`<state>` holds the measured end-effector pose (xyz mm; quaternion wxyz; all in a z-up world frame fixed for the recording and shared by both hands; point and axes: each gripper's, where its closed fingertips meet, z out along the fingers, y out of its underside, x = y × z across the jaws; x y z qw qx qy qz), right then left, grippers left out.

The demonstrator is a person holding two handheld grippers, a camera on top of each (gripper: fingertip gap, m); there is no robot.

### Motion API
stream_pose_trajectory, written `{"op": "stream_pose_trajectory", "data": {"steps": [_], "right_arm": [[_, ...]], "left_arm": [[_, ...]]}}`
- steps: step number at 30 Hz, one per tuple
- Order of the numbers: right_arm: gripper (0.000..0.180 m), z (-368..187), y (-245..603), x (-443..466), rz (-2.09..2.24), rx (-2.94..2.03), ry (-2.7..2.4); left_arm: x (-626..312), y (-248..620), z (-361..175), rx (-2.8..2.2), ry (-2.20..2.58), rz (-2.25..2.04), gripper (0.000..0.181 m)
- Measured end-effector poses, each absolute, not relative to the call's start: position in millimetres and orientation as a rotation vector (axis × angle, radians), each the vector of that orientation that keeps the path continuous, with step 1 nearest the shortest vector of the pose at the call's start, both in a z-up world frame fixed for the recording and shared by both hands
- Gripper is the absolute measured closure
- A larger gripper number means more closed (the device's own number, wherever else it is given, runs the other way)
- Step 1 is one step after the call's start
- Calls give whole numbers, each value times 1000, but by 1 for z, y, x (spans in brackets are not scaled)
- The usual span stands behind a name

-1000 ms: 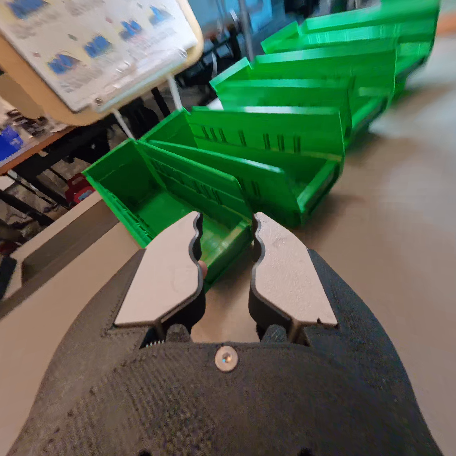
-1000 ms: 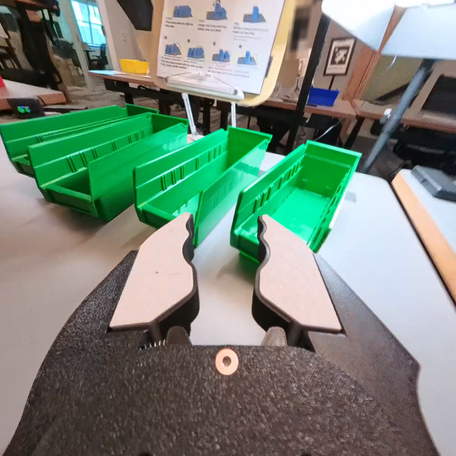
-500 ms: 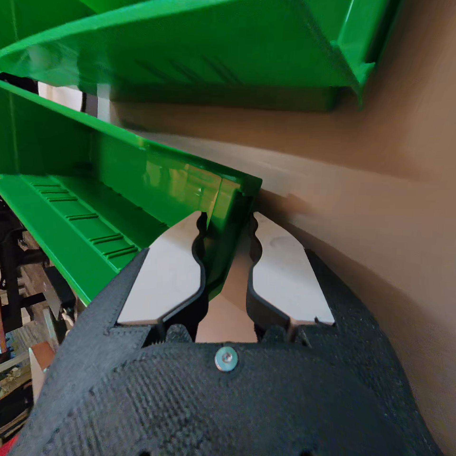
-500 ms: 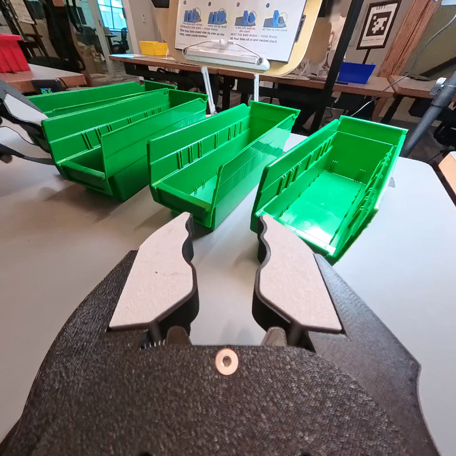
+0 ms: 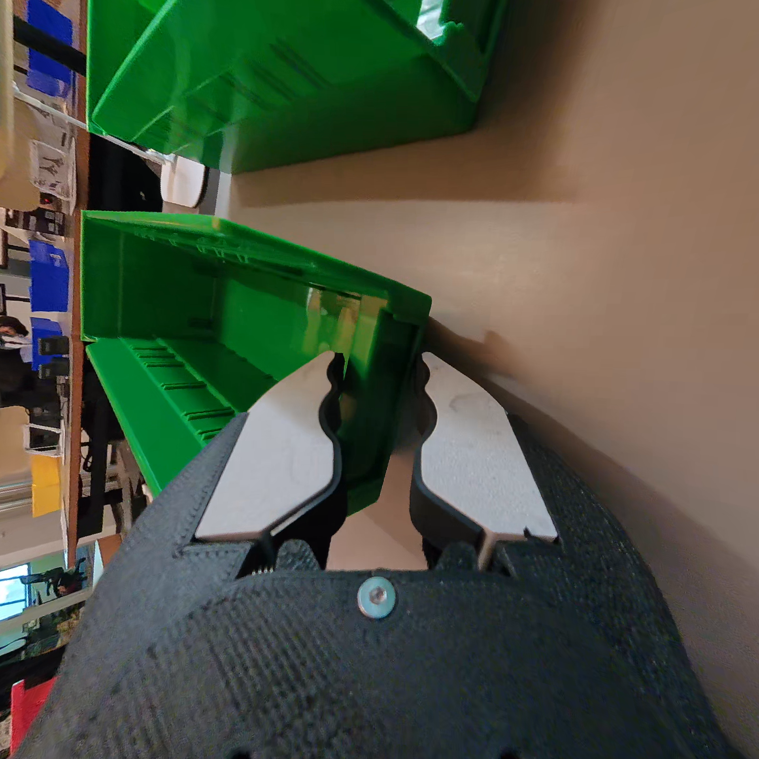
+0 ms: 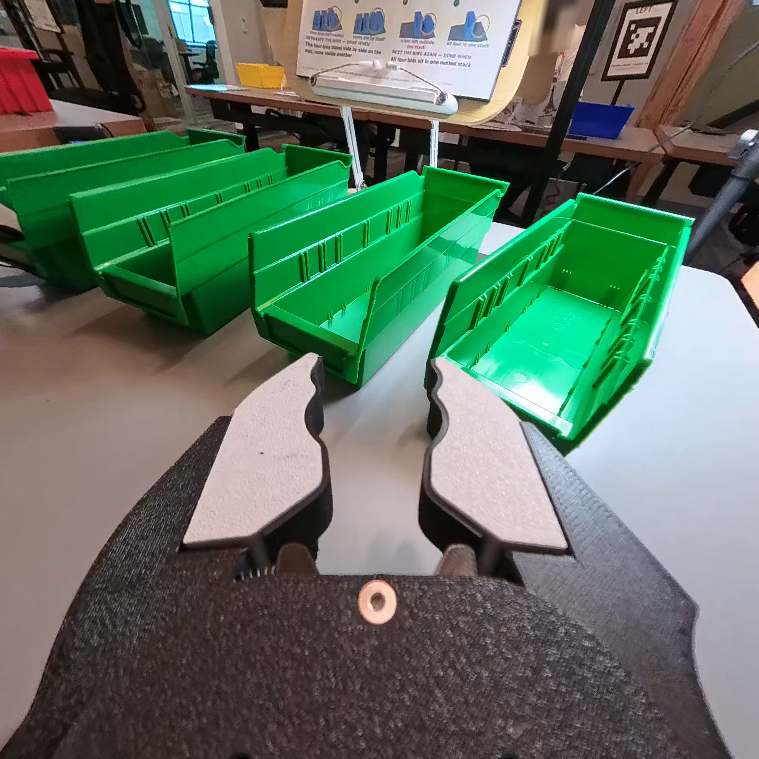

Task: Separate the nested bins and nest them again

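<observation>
Four green bins stand side by side on the grey table (image 6: 102, 390): first (image 6: 49, 205), second (image 6: 205, 230), third (image 6: 369, 267) and fourth (image 6: 554, 328), which sits askew. My right gripper (image 6: 373, 365) is open and empty, just short of the gap between the third and fourth bins. My left gripper (image 5: 378, 361) is rolled on its side and open. Its jaws straddle the low front wall of one green bin (image 5: 230, 328), one finger inside and one outside. Another green bin (image 5: 328, 102) stands beside it.
An instruction board (image 6: 410, 41) on a stand rises behind the bins. Other tables behind hold a yellow bin (image 6: 258, 74), a blue bin (image 6: 599, 119) and a red item (image 6: 16, 82). The table (image 5: 575, 246) stretches in front of the bins. My right fingertips sit around 40 cm from my left ones.
My left gripper moved up to a bin, rolled on its side, and now has its jaws around the bin's front wall. My right gripper rose, and its view looks down on the bins more steeply.
</observation>
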<state>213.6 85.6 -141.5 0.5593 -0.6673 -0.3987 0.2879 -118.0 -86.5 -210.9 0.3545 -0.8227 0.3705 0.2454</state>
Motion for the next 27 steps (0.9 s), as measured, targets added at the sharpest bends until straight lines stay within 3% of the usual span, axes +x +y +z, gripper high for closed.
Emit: {"op": "stream_pose_trajectory", "data": {"steps": [7, 16, 27], "right_arm": [[130, -147, 90, 219, 628, -1581, -927], [123, -141, 102, 230, 553, -1566, -847], [122, -154, 104, 230, 434, -1559, -909]], "left_arm": [[-113, -76, -200, -2031, 890, 522, 142], [-126, -112, -84, -1615, 200, -31, 135], [-179, -138, -116, -1652, -77, 55, 129]]}}
